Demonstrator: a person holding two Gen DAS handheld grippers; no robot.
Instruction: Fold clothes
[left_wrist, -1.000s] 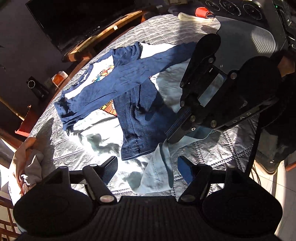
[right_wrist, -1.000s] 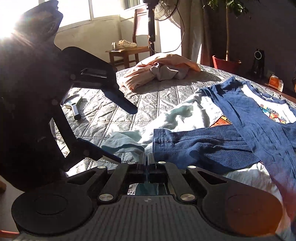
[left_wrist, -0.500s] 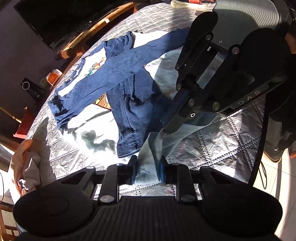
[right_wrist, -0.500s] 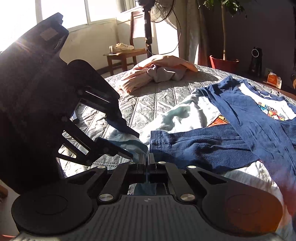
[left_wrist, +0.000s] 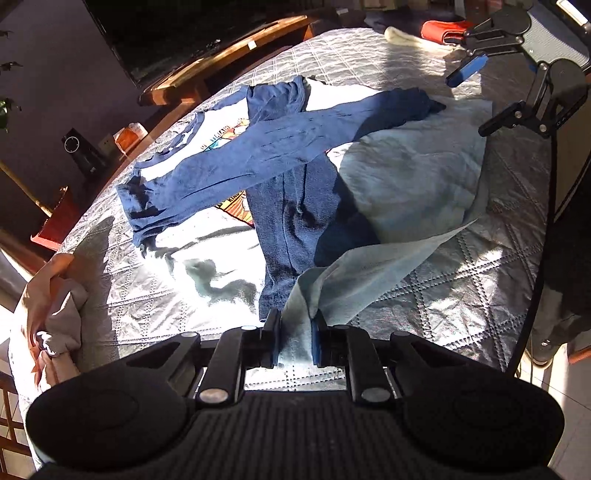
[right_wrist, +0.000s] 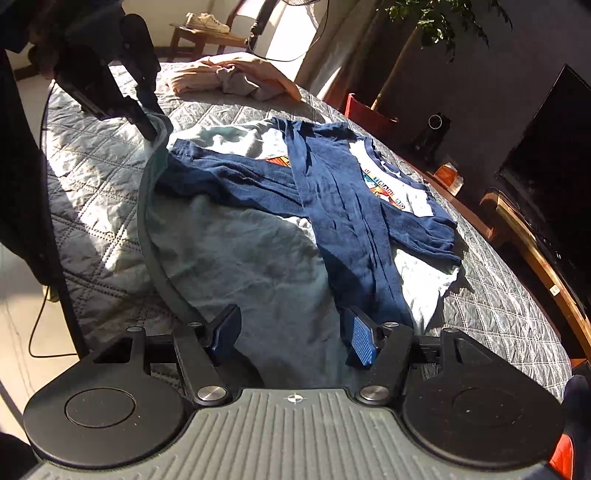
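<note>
Hem lift under way — left gripper (left_wrist: 294, 341) clamped on shirt (left_wrist: 413, 177) hem; right gripper (right_wrist: 291, 338) spread apart, empty — next needs the opposite hem corner

The left gripper (left_wrist: 294, 341) is seen at the lower centre of its frame, its jaws closed on light blue cloth (left_wrist: 369, 269). The right gripper (right_wrist: 291, 334) is held at the lower centre of its frame, jaws spread wide, nothing gripped between the blue pads (right_wrist: 360, 341).
</note>
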